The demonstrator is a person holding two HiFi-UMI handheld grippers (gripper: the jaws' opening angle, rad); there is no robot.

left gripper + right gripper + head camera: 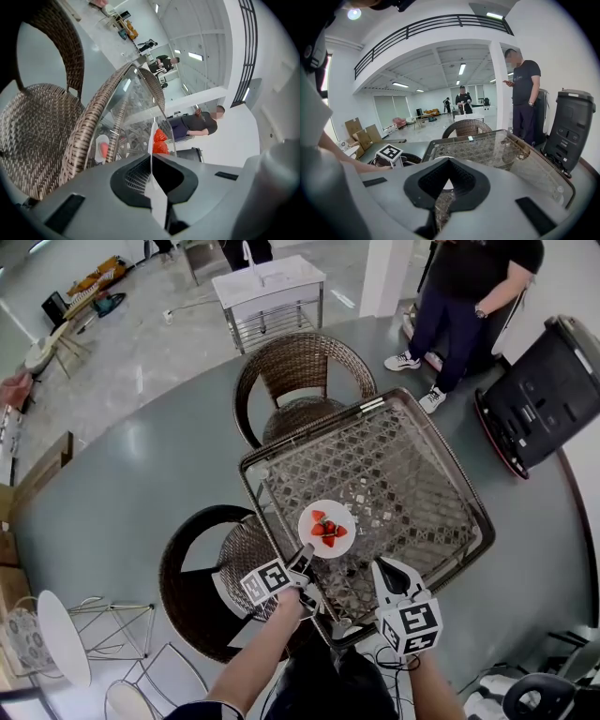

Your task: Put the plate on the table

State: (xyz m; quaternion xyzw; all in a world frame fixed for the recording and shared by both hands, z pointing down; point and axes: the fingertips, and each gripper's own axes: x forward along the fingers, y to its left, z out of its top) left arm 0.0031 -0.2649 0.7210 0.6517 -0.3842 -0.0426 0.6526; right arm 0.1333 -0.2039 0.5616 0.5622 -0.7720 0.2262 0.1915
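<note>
1. The plate (339,514) was over the near left part of the glass worktop (412,474).
2. The plate was round, so it had no long side. It lay flat with its face up.
3. Red strawberries (328,530) sat in the middle of the plate.
4. The left tool (302,563) pinched the rim of the plate on the side nearest the person.
5. In the left gripper view, the plate (152,136) showed edge-on as a thin white line running away from the tool, with the strawberries (160,139) on one side of it.
6. I could not tell if the plate touched the glass.
7. The right tool (392,576) was over the near edge of the worktop, just to the right of the plate and not touching it.
8. Its jaws were apart with nothing between them.
9. A wicker chair (202,563) stood by the left tool.
</note>
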